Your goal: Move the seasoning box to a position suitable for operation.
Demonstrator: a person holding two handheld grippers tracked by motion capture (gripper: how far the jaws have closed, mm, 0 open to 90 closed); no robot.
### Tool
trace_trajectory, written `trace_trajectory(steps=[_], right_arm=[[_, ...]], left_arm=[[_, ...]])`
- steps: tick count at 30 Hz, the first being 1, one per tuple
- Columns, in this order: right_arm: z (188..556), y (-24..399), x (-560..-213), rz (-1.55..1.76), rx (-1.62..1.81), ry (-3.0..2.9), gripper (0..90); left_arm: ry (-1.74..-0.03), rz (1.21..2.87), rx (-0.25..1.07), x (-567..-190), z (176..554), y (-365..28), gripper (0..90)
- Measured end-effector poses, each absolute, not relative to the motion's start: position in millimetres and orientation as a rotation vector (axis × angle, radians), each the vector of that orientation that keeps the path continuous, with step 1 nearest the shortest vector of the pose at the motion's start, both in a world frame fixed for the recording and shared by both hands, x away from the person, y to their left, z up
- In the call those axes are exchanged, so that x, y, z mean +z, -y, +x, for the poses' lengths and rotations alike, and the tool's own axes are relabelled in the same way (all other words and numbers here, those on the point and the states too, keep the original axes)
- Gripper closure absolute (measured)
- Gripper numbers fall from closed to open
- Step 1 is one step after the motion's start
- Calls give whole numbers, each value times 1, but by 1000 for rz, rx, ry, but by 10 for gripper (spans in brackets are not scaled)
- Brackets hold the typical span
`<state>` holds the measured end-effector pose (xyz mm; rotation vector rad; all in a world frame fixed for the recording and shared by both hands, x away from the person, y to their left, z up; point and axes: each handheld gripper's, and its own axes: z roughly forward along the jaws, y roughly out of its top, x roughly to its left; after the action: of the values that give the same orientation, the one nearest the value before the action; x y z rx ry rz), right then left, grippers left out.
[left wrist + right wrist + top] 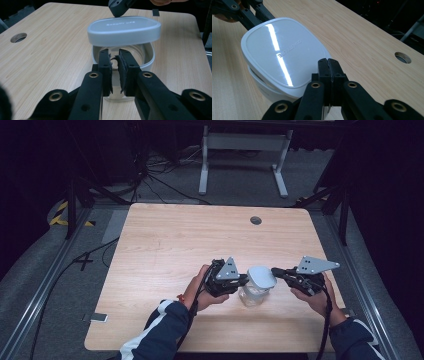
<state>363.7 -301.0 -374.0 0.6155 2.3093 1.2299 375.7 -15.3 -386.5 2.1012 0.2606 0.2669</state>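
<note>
My left tool (114, 65) pinches the clear container's (147, 58) rim; my right tool (329, 65), clamped shut, lifts its white lid (279, 52) ajar above the worktop (165, 245).

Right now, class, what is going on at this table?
A person works a gripper in each hand on a clear container standing near the front of the wooden table. The left gripper pinches the container's near wall just below the rim. The right gripper, jaws shut, holds the edge of the white lid, which sits tilted and lifted above the container rather than seated on it.
</note>
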Motion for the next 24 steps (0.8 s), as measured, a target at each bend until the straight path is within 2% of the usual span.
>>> trace_trajectory(steps=[6,24], right_arm=[[363,300,-374,599,1215,-2313,900],[354,318,-374,610,1158,-2324,899]], left_arm=[[-263,2081,284,-381,378,18,882],[-210,2103,335,-356,395,52,858]])
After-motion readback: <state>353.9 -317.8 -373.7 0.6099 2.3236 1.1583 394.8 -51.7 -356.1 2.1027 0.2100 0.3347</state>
